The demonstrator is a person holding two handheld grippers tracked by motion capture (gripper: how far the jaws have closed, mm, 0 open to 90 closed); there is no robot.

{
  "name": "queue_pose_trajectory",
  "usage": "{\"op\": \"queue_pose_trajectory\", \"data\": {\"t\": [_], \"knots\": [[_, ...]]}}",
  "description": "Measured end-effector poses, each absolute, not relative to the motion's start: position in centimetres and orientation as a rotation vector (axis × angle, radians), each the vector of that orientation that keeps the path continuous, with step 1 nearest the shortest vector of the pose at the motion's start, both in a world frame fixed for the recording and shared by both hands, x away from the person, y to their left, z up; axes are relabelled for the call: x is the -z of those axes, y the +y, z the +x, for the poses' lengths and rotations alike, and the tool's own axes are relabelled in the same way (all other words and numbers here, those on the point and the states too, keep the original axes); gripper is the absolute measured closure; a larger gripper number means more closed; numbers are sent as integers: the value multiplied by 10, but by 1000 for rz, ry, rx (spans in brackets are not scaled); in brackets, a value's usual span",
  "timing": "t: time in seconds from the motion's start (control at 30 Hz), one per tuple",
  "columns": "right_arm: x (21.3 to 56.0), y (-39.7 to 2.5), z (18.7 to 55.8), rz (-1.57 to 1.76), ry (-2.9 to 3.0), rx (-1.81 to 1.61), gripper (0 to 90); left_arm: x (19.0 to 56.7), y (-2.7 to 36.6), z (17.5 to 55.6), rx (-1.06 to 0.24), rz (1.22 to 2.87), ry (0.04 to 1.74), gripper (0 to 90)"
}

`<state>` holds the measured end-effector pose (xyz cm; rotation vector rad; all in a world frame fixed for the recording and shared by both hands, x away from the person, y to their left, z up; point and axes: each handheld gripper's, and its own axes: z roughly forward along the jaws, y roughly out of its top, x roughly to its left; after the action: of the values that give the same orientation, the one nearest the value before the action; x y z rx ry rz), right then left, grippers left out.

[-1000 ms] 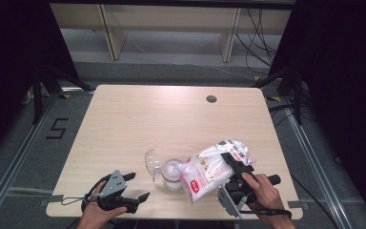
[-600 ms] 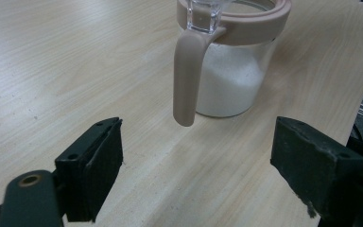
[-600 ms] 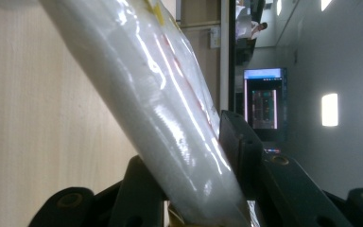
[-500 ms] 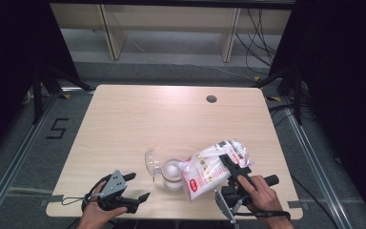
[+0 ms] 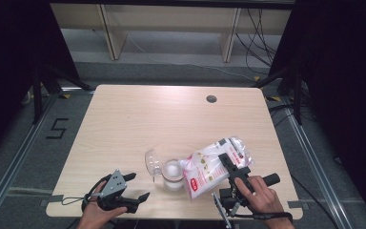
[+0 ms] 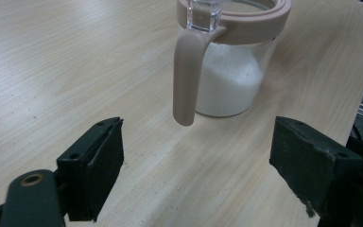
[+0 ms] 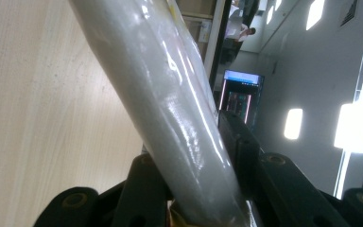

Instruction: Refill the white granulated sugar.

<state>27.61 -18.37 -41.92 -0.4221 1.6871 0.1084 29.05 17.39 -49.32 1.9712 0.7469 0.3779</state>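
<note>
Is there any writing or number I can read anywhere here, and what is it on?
"5": black mark on the floor left of the table.
Bag held in the right hand-held gripper: red and black print, too small and blurred to read.
Screen in the right gripper view: lit, but nothing readable.
Jar: no writing.

Over the past second the right tool has drawn back a little toward the desk's near edge, tipping the plastic bag further so its lower end now hangs over the open jar.
</note>
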Motion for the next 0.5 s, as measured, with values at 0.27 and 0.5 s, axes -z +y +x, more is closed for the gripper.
{"op": "queue_pose_trajectory", "data": {"t": [0.27,0.5], "knots": [[424,-184,275,-443,1655,-52,739,494,173,291,-370,1962,749,178],[431,-185,277,-443,1675,-42,761,493,174,291,-376,1977,739,179]]}}
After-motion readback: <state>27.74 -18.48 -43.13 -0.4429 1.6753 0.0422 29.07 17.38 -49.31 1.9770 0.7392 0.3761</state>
